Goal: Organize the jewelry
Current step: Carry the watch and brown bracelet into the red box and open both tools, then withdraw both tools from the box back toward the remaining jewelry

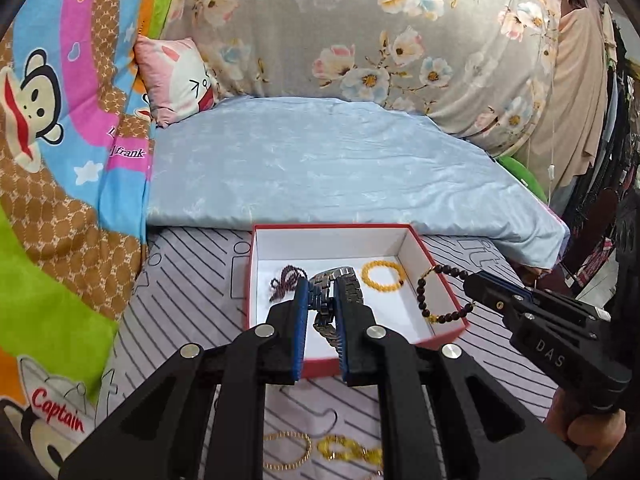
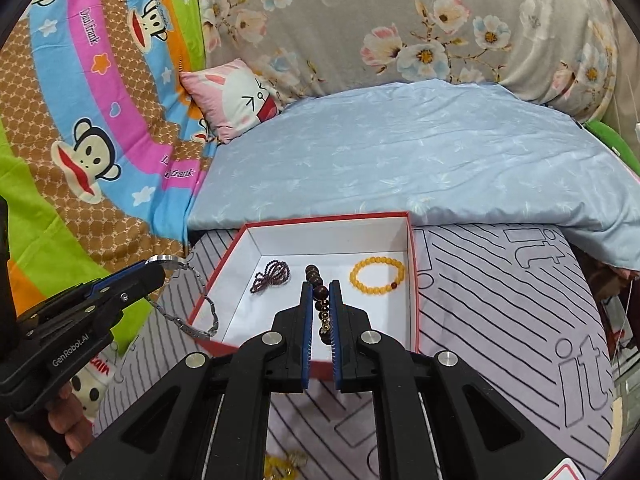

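Observation:
A red box with a white inside lies on the striped bed sheet. In it are a yellow bead bracelet and a small dark red bead string. My left gripper is shut on a silver metal watch, which hangs over the box's left edge. My right gripper is shut on a dark brown bead bracelet, which hangs over the box's right edge.
Gold chains lie on the sheet near me, below the grippers. A folded light blue quilt lies behind the box. A pink cushion and floral bedding stand further back. The bed's edge is at the right.

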`<state>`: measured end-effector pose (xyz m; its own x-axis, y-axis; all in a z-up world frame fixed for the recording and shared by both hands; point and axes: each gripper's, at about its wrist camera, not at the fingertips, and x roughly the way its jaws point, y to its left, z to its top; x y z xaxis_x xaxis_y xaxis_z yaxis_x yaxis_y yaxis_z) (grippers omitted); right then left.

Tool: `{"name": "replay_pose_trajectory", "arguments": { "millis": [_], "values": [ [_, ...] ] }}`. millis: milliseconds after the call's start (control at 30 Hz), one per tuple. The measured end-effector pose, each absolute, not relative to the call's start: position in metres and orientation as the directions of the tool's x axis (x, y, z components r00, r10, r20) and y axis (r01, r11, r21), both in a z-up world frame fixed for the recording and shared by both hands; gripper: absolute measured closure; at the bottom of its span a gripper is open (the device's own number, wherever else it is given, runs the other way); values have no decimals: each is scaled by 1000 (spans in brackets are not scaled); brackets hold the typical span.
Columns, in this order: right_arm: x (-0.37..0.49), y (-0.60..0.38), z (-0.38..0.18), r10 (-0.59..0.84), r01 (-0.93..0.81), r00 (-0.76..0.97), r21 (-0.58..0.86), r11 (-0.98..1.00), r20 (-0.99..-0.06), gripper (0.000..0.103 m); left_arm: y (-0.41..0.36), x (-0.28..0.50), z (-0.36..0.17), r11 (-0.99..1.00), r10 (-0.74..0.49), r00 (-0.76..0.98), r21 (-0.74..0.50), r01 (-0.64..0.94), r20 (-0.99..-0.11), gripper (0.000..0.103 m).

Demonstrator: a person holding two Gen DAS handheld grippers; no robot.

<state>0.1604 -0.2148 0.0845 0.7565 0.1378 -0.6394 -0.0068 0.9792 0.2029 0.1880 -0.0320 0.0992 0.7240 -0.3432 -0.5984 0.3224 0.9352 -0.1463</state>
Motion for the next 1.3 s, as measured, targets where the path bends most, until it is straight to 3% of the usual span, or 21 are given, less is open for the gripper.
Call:
{"name": "replay_pose_trajectory", "arguments": {
  "millis": [667, 733, 767, 800, 833, 1300],
  "values": [
    [232, -217, 13, 93, 44, 667, 164, 985, -740, 94, -62, 273, 26, 945, -294, 659, -105, 311, -692, 91],
    [229, -220, 15, 63, 64, 681, 145, 987, -730, 83, -62, 274, 24, 947, -289, 659, -104, 305, -694, 88],
    [227, -221, 17, 56, 71, 686, 143, 987, -725, 74, -61, 274, 24, 949, -284, 667, -106, 296, -689, 78],
    [225, -224, 18, 51, 78, 693, 145, 986, -719, 70, -59, 273, 26, 954, -274, 676, -103, 283, -684, 59],
    [221, -226, 20, 46, 86, 698, 147, 985, -714, 69, -56, 271, 29, 956, -269, 688, -102, 274, -674, 54],
    [143, -225, 35, 13, 98, 719, 120, 988, -695, 69, -18, 211, 41, 976, -180, 737, -24, 217, -652, 53]
  ]
}}
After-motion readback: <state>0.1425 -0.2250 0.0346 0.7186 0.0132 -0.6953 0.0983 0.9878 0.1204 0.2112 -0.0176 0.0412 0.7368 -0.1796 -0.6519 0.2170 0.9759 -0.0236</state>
